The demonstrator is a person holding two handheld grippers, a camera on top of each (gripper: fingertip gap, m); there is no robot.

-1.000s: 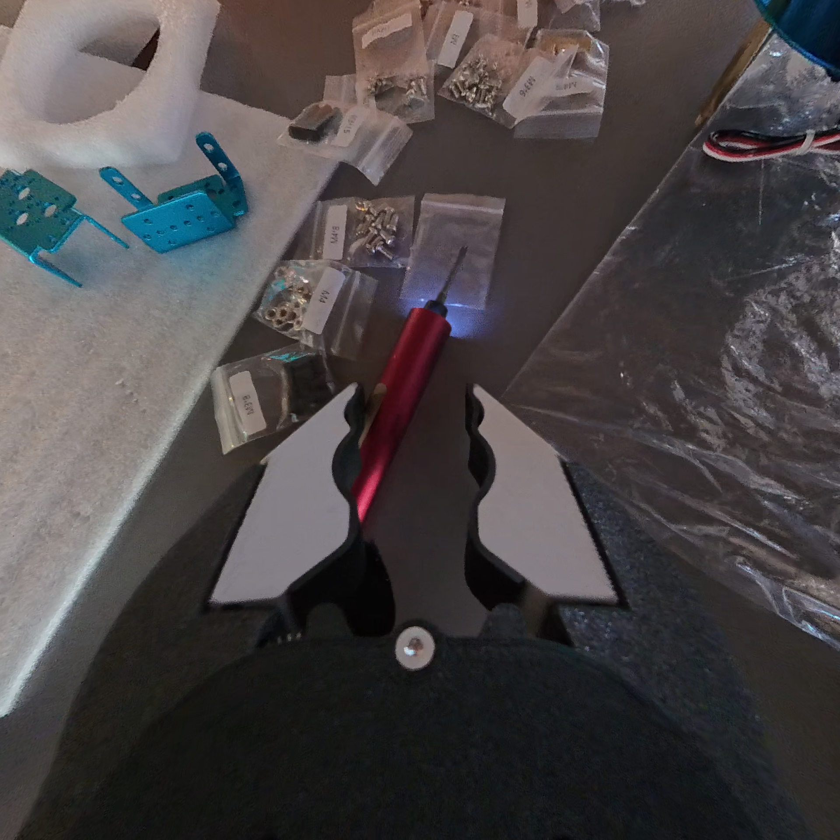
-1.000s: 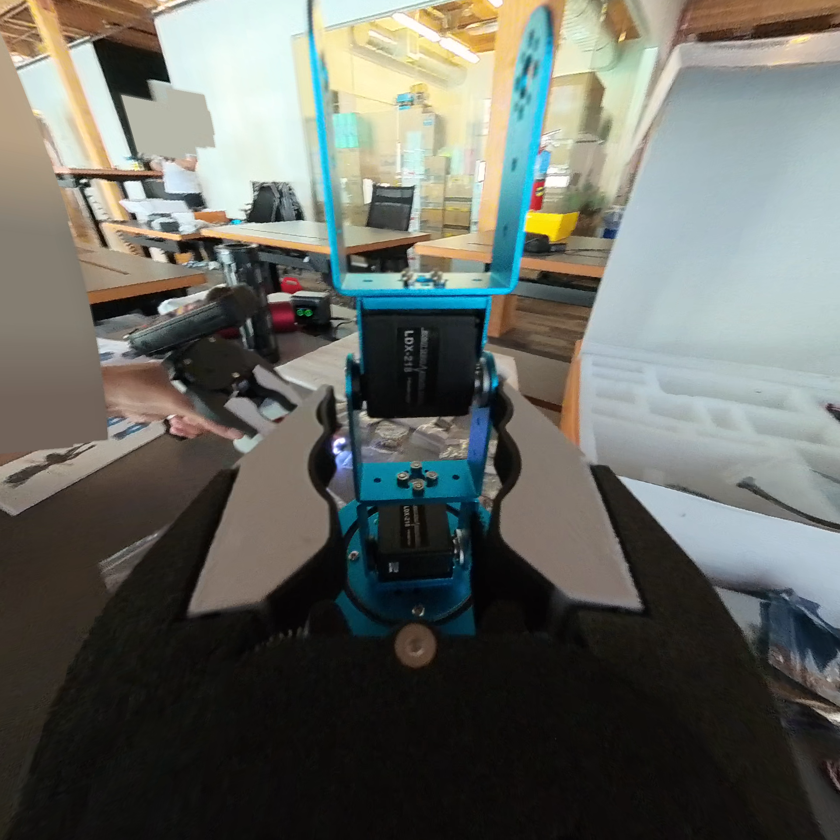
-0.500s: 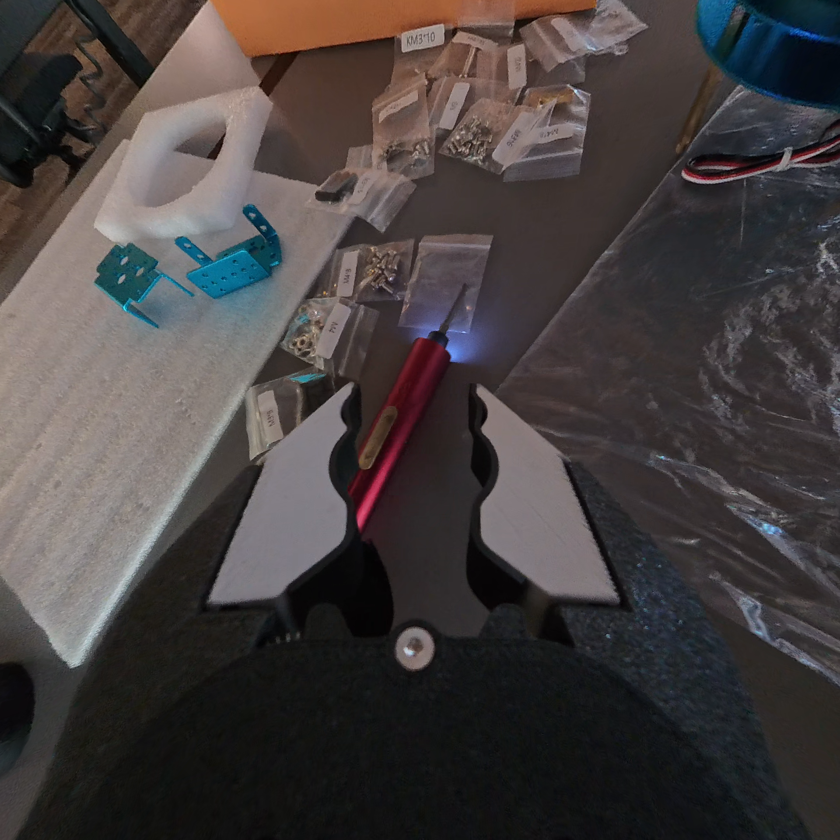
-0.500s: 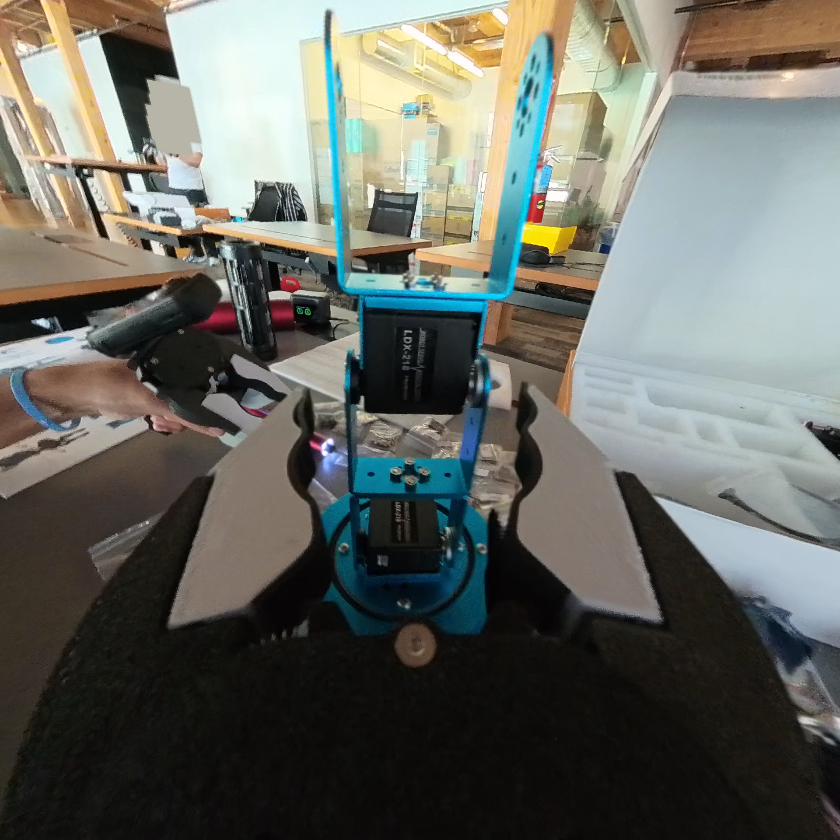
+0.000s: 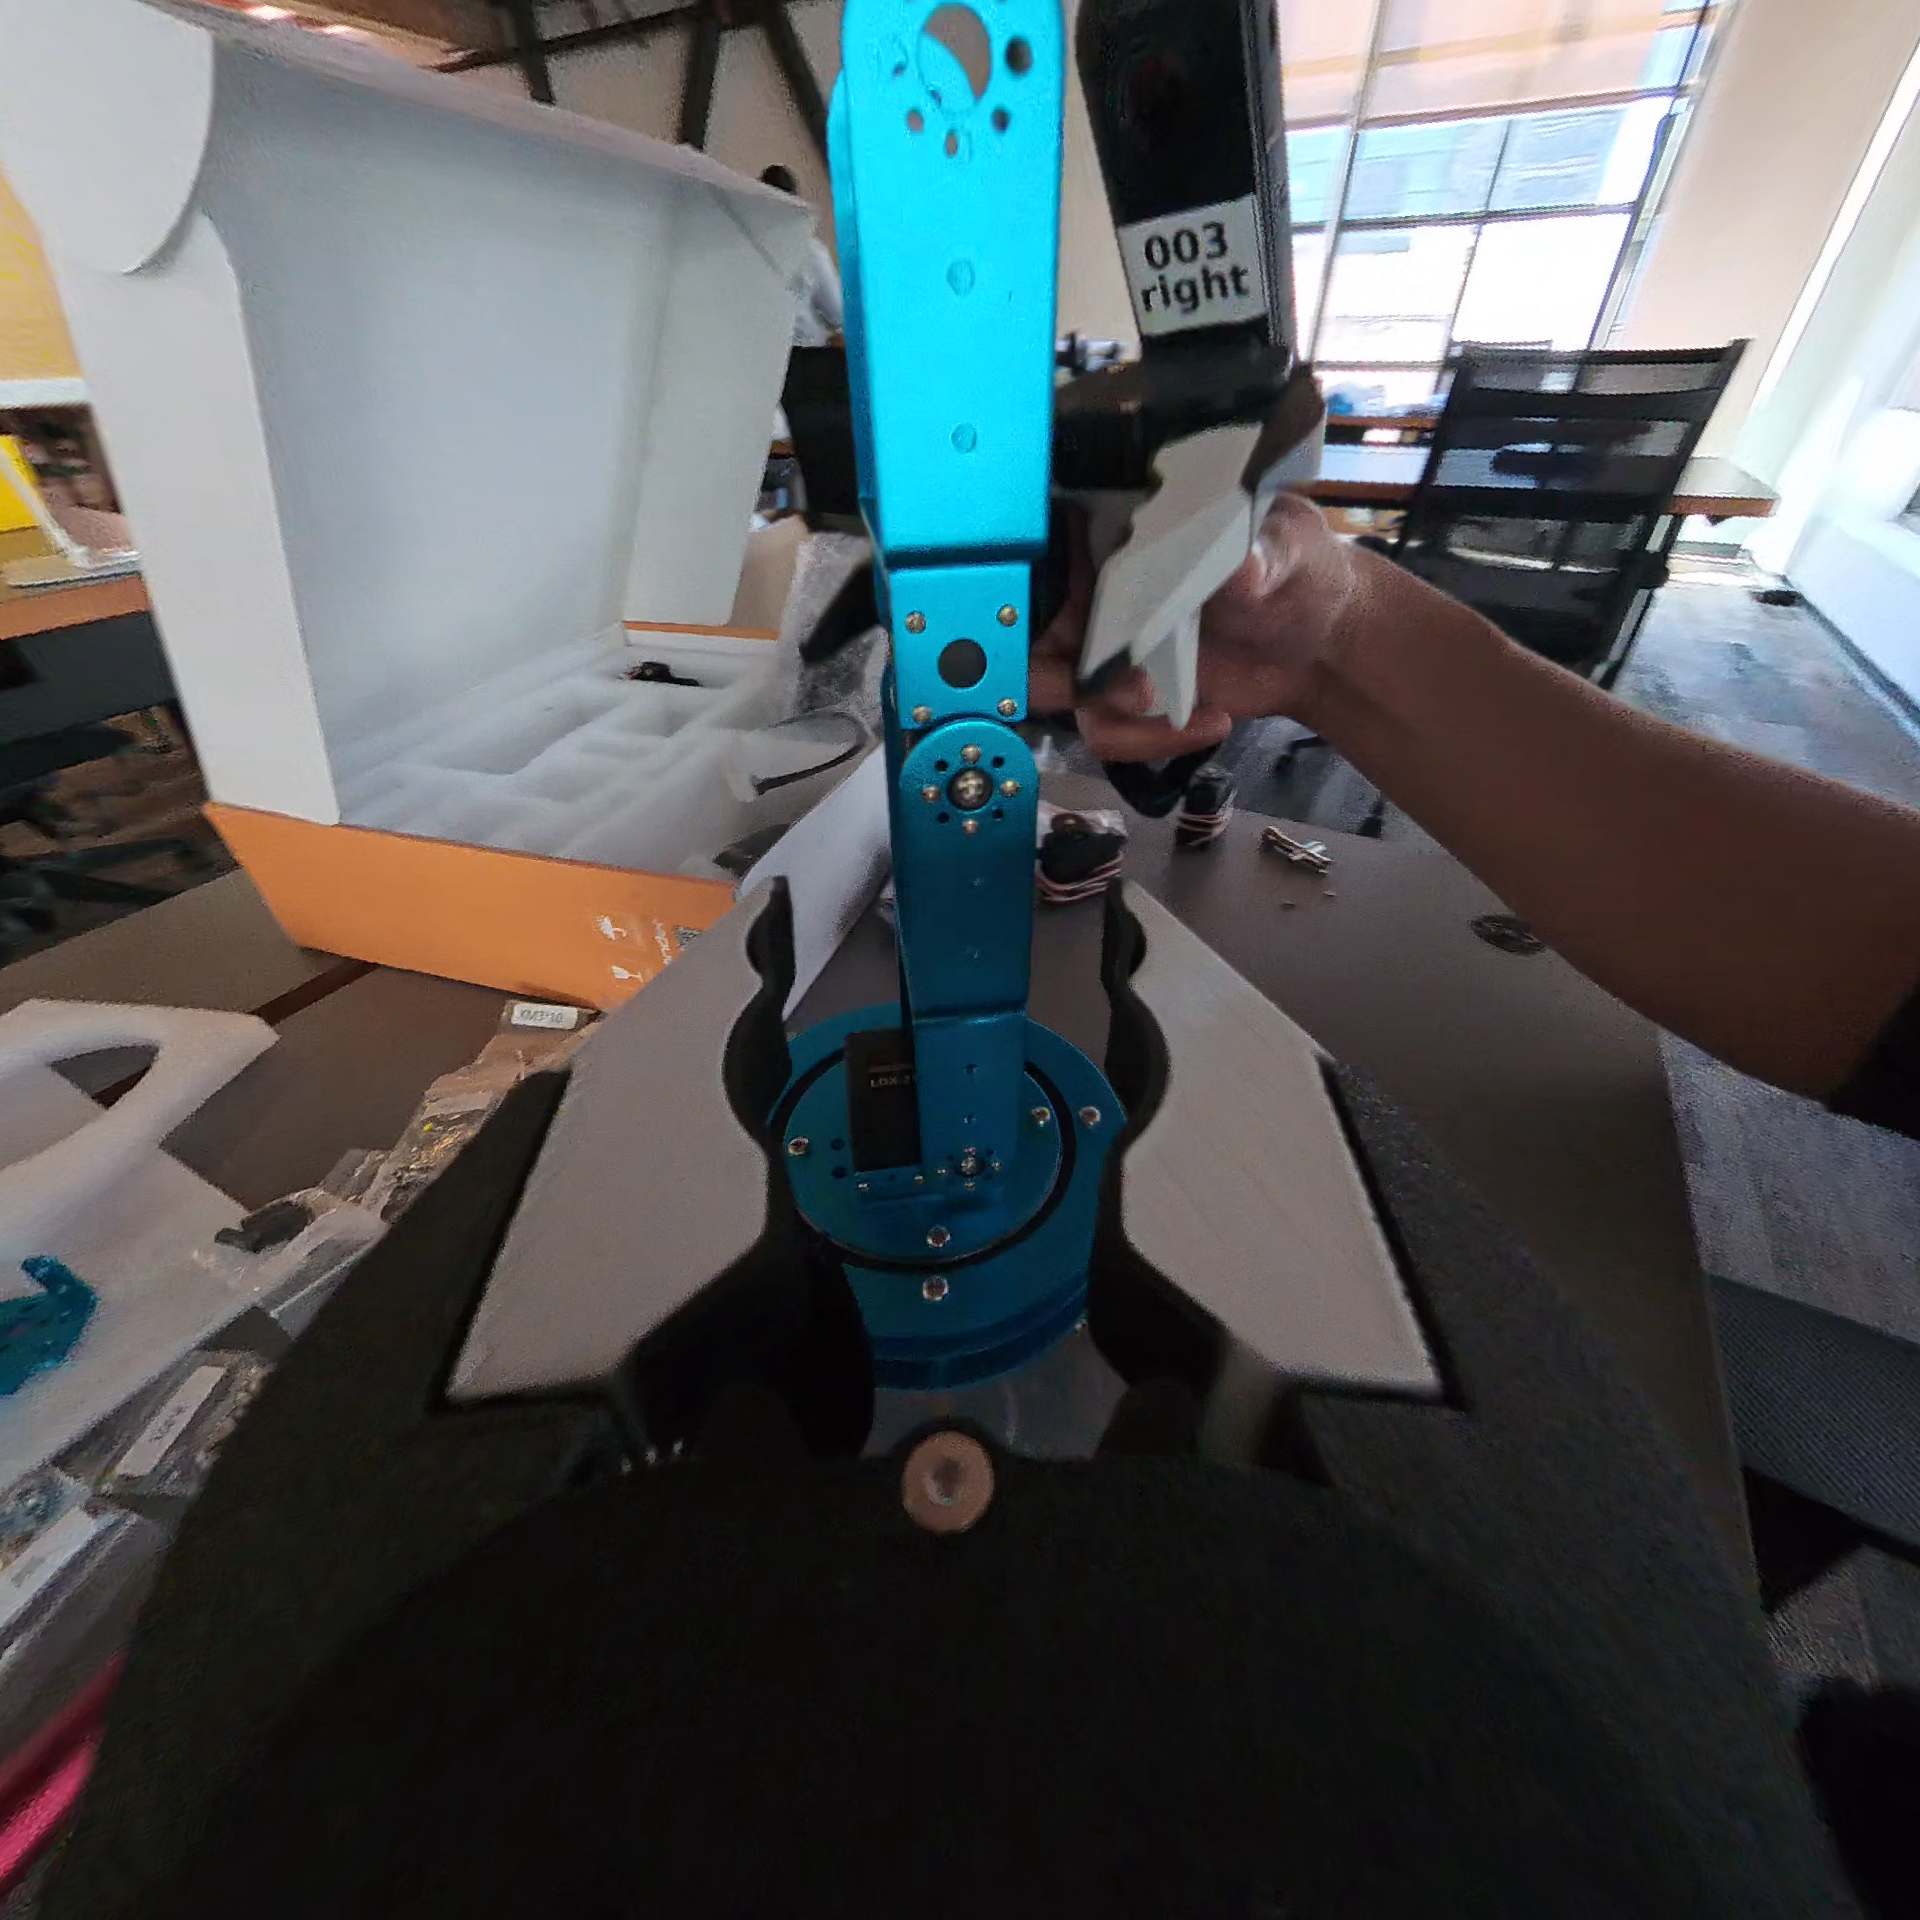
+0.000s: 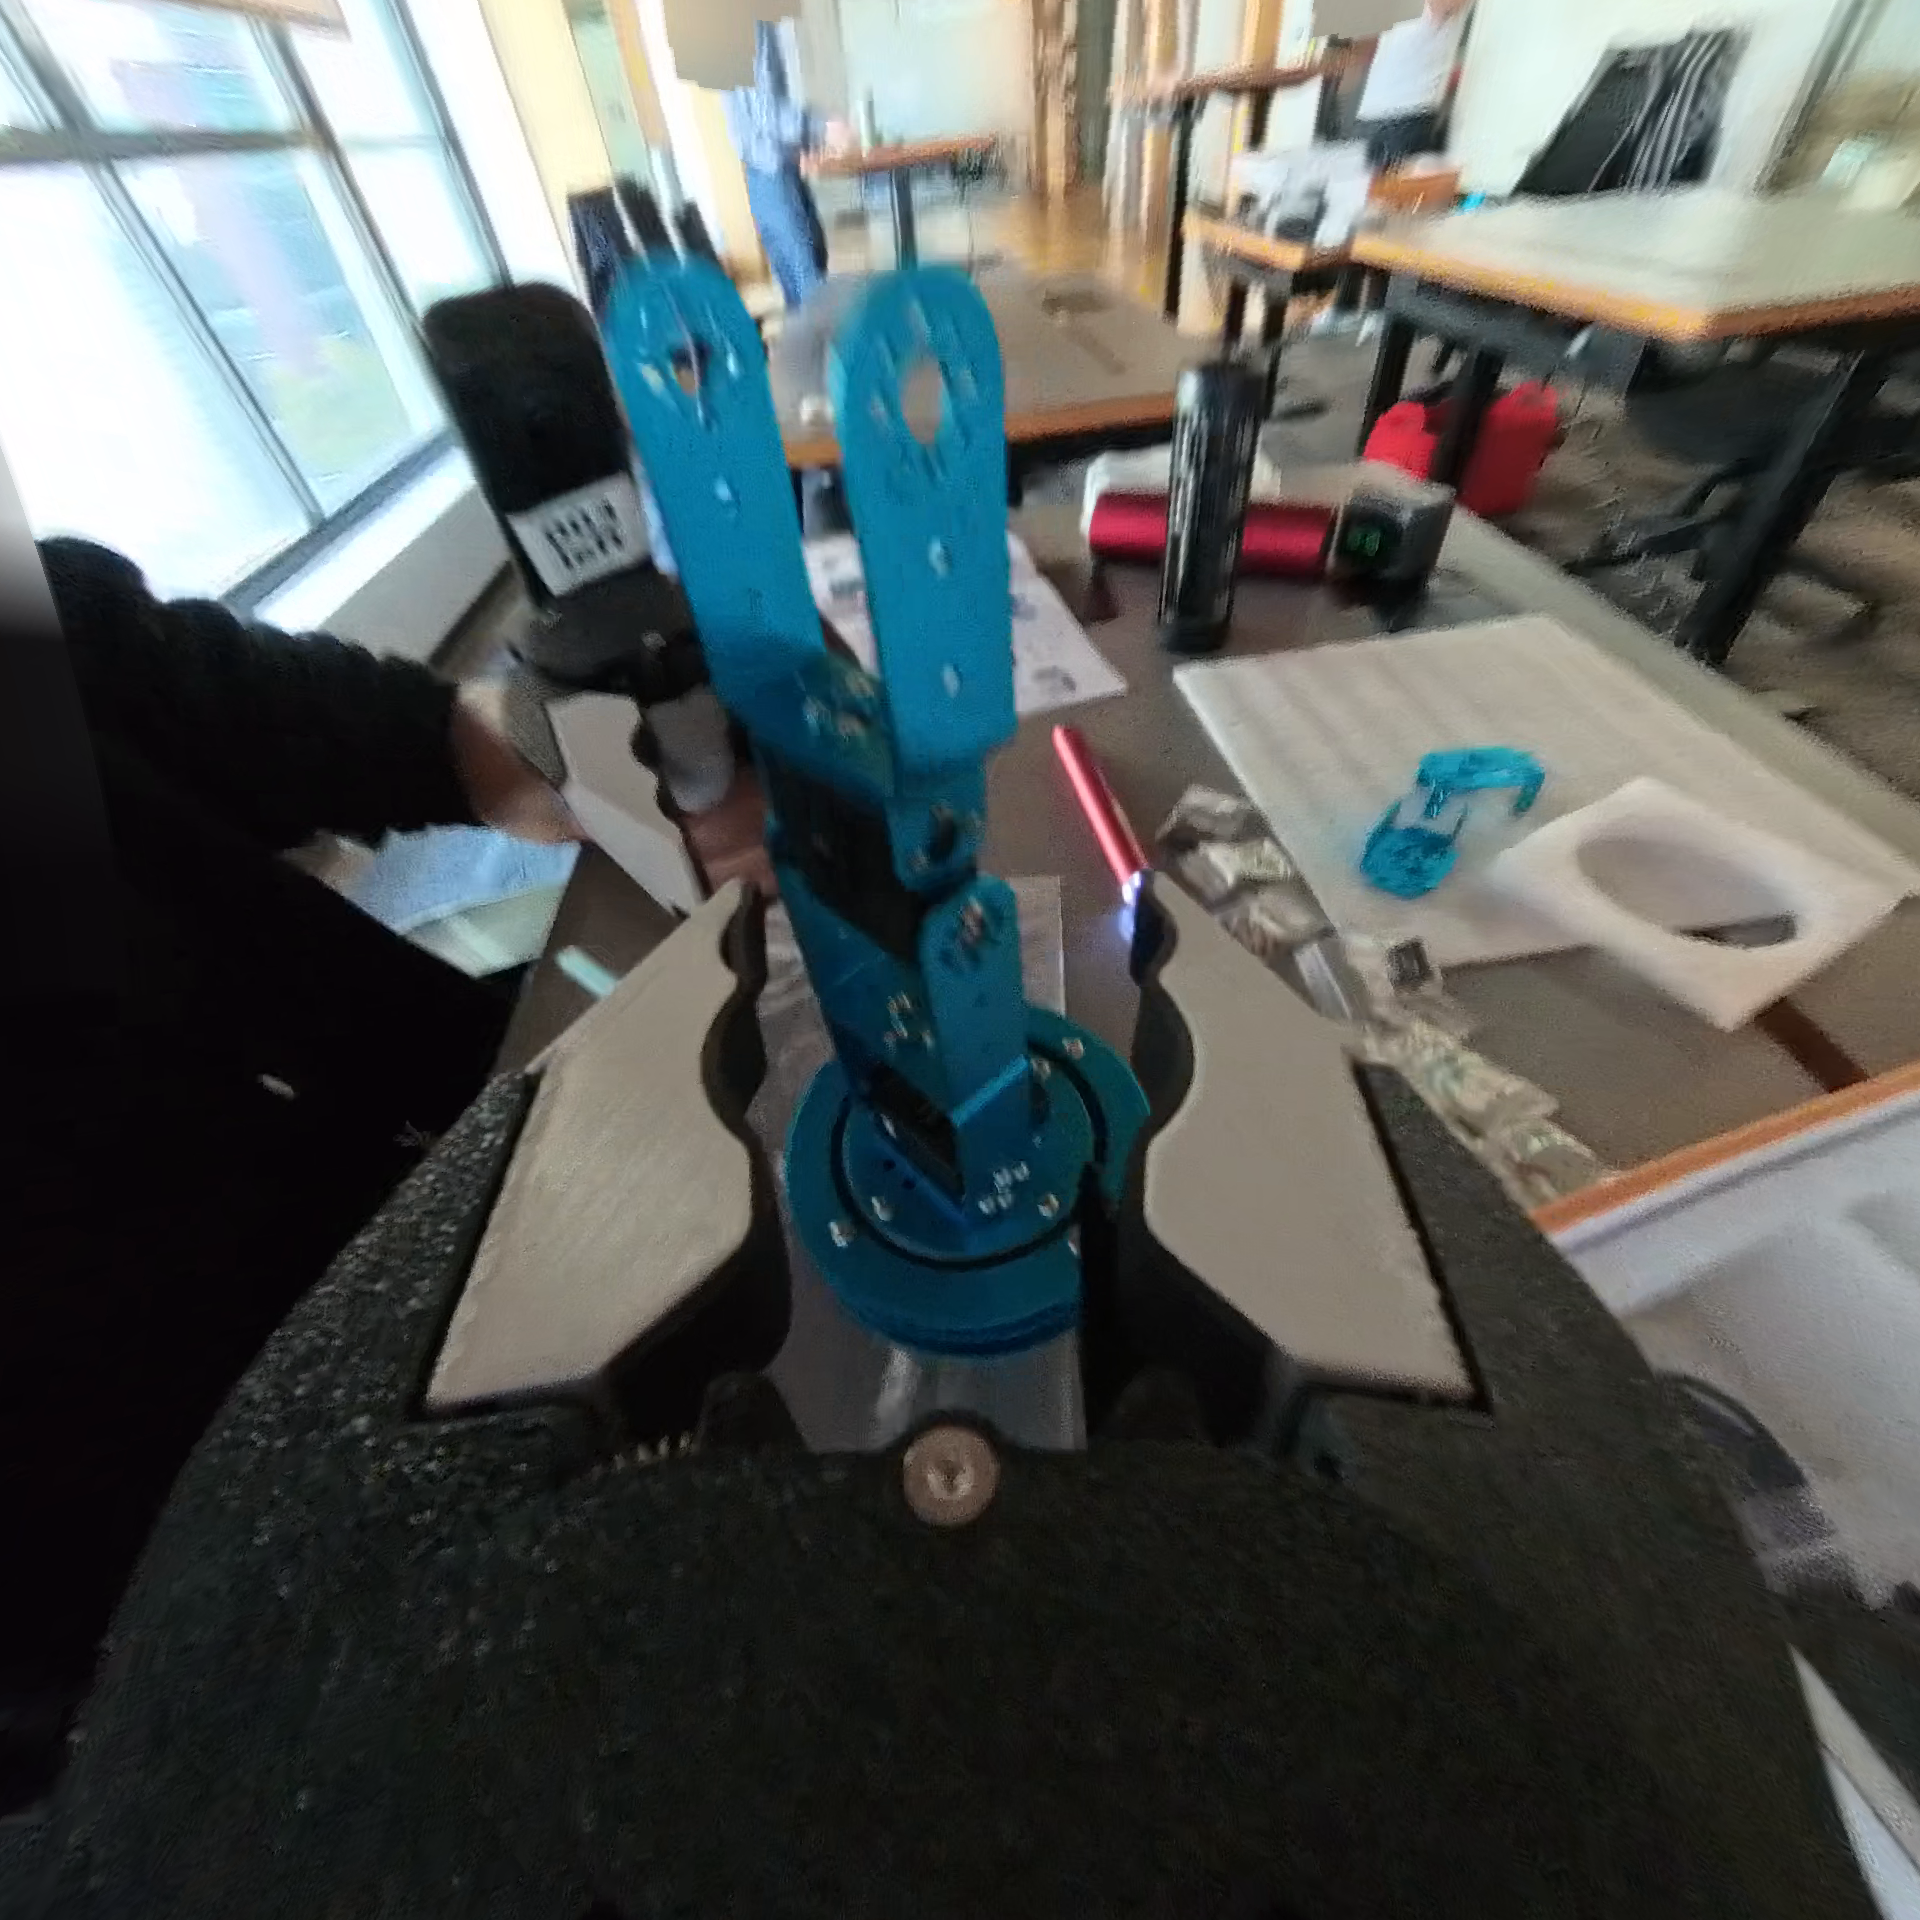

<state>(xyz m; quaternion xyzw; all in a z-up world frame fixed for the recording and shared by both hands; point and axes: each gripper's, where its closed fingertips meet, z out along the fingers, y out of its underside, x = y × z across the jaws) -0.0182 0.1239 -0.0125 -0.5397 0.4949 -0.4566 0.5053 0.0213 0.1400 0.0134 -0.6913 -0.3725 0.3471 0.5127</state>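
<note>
A blue metal robot arm (image 5: 951, 935) with black servos stands upright on its round base (image 5: 935, 1299) on the dark table. My left gripper (image 5: 945, 914) is open and empty, and the base shows between its fingers. My right gripper (image 6: 945, 904) is also open and empty, facing the same arm (image 6: 914, 582) from another side, with the base (image 6: 935, 1278) showing between its fingers. In the left wrist view the right gripper (image 5: 1174, 582) is held in a hand beyond the arm, apart from it. A red screwdriver (image 6: 1096, 805) lies on the table, its tip light on.
An open box with white foam lining (image 5: 468, 520) stands behind the arm. A white foam sheet (image 6: 1455, 748) carries blue brackets (image 6: 1444, 821). Bags of screws (image 6: 1247, 883) lie beside it. Loose servos (image 5: 1081, 862) lie on the table. A person's forearm (image 5: 1558, 831) reaches in from the right. Some 6 cm of space lies between my two pairs of fingers.
My left gripper left the red screwdriver lying on the table and swung up to face the blue arm. My right gripper opened off the arm and moved round to another side.
</note>
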